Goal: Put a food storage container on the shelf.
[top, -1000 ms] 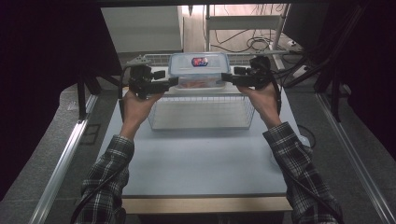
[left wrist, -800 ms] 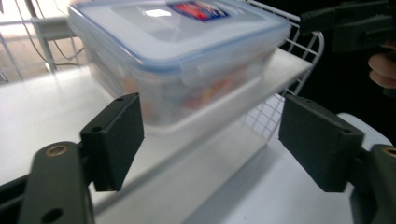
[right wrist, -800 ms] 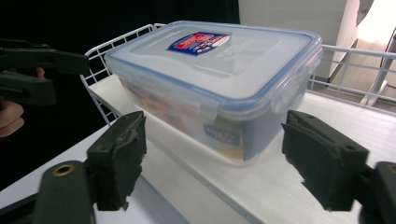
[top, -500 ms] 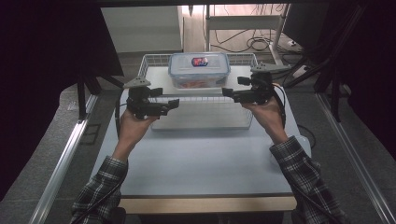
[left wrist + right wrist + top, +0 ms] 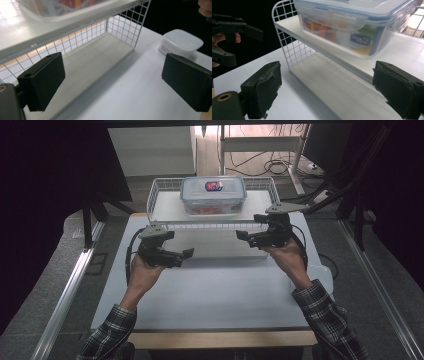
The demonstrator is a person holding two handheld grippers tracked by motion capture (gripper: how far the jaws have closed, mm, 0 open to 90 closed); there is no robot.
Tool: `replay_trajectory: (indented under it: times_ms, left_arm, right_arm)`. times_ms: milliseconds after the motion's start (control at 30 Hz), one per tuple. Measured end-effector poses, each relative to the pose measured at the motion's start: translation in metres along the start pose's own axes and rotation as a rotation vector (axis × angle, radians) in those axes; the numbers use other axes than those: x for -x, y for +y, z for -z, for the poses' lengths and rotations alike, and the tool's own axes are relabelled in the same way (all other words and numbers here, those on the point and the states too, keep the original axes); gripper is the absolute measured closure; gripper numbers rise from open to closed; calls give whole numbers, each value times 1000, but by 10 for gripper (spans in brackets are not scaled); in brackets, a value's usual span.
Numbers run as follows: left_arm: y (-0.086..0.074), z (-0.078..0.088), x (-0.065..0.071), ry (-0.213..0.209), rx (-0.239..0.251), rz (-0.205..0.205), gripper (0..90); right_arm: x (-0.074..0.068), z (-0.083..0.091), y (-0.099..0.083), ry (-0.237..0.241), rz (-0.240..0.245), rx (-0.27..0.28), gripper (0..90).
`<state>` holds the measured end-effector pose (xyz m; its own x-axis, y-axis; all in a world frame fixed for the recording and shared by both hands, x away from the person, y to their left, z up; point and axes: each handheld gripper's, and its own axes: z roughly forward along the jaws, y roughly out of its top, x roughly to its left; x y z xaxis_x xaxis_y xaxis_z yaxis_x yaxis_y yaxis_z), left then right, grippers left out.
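A clear lidded food container (image 5: 213, 195) with blue clips stands on the top shelf of a white wire rack (image 5: 165, 225) at the back of the table. My left gripper (image 5: 184, 255) hovers in front of the rack's left end, and my right gripper (image 5: 248, 227) hovers in front of its right end. Both have just been opening their jaws, and nothing is between them. In the left gripper view the left gripper (image 5: 112, 77) frames bare table and the rack's lower shelf (image 5: 100, 55). In the right gripper view the right gripper (image 5: 327, 90) points at the container (image 5: 352, 27).
A small white lidded tub (image 5: 320, 272) sits at the table's right edge, also seen as the tub (image 5: 181, 42). The white tabletop (image 5: 215, 295) stretches toward the person. Dark stands and cables surround the table. The left gripper (image 5: 232, 30) shows far left in the right gripper view.
Both grippers have drawn back from the container's sides toward the person and sunk lower, their jaws spreading. The container stays on the rack's top shelf.
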<state>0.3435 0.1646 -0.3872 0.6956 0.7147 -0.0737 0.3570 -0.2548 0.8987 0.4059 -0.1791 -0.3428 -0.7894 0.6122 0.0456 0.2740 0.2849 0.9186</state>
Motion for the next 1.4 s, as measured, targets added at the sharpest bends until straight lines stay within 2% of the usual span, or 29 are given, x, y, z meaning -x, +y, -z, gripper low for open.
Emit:
replay_trajectory:
  times_ms: [200, 333, 600, 767, 900, 1067, 1233, 1400]
  left_arm:
    - [-15, -4, 10, -3, -3, -10, 33]
    - [-27, -8, 13, -48, -10, -10, 32]
    - [-48, -8, 17, -48, 4, -5, 25]
    - [-55, -8, 19, -93, 2, -9, 28]
    - [-62, -7, 25, -70, -23, -24, 25]
    - [-71, -3, 29, -92, -22, 26, 39]
    - [-81, 1, 34, -73, -16, 33, 36]
    - [-92, 5, 37, -54, -34, 31, 33]
  right_arm:
    - [-8, -1, -13, 19, 17, -28, 62]
    - [-12, -1, -23, 22, 31, -33, 45]
    - [-14, 8, -42, 29, 27, -33, 37]
    - [-17, 11, -51, 32, 20, -54, 21]
    - [-21, 13, -59, 52, 18, -66, 5]
    - [-26, 17, -72, 55, 22, -75, 3]
    - [-32, 19, -82, 40, 44, -88, 3]
    - [-38, 23, -92, 39, 34, -100, 5]
